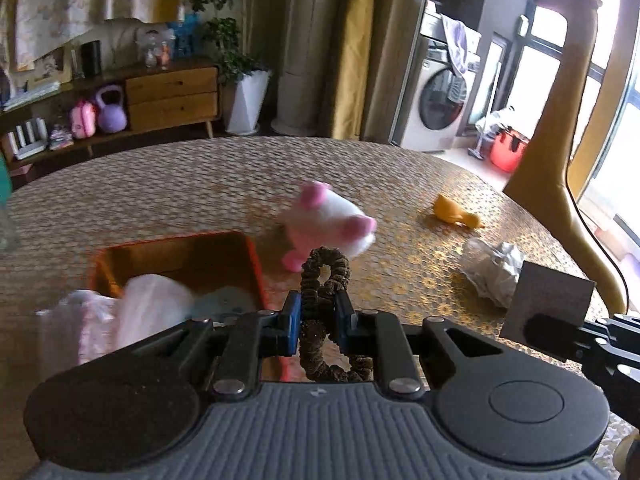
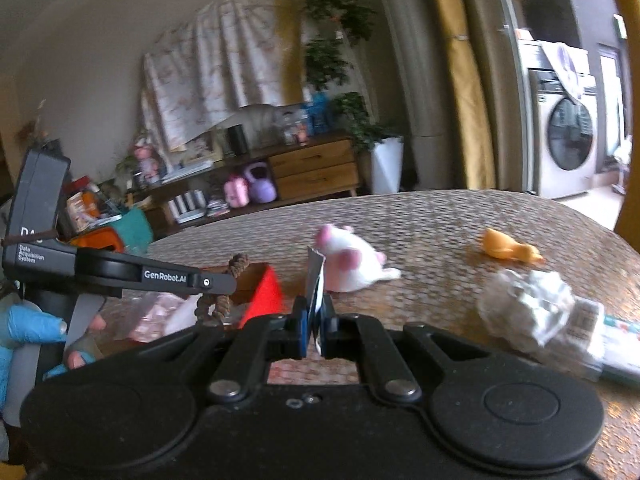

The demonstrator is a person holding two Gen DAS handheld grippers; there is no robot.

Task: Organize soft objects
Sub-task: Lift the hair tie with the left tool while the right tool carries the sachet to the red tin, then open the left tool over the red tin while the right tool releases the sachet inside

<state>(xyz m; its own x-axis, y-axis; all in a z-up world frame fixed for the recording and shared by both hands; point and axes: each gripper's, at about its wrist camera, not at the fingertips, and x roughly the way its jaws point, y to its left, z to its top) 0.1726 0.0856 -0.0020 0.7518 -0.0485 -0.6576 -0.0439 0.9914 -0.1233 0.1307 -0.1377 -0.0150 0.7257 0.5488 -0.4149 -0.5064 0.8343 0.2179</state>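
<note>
My left gripper (image 1: 319,316) is shut on a brown scrunchie (image 1: 324,280) and holds it just right of an orange-red box (image 1: 176,260); the scrunchie also shows in the right wrist view (image 2: 236,266). The box holds pink and white soft items (image 1: 132,312) and something pale blue. My right gripper (image 2: 316,320) is shut on a thin white and blue tag (image 2: 316,280). A white and pink plush toy (image 1: 332,216) (image 2: 352,264) lies on the table beyond both grippers. A yellow toy duck (image 1: 456,210) (image 2: 508,248) lies further right.
A crumpled white wad (image 1: 492,268) (image 2: 528,304) lies at the right, beside a flat packet (image 2: 608,340). The round table has a woven patterned cloth (image 1: 200,184). A wooden sideboard (image 1: 172,96), a plant pot and a washing machine (image 1: 440,104) stand behind.
</note>
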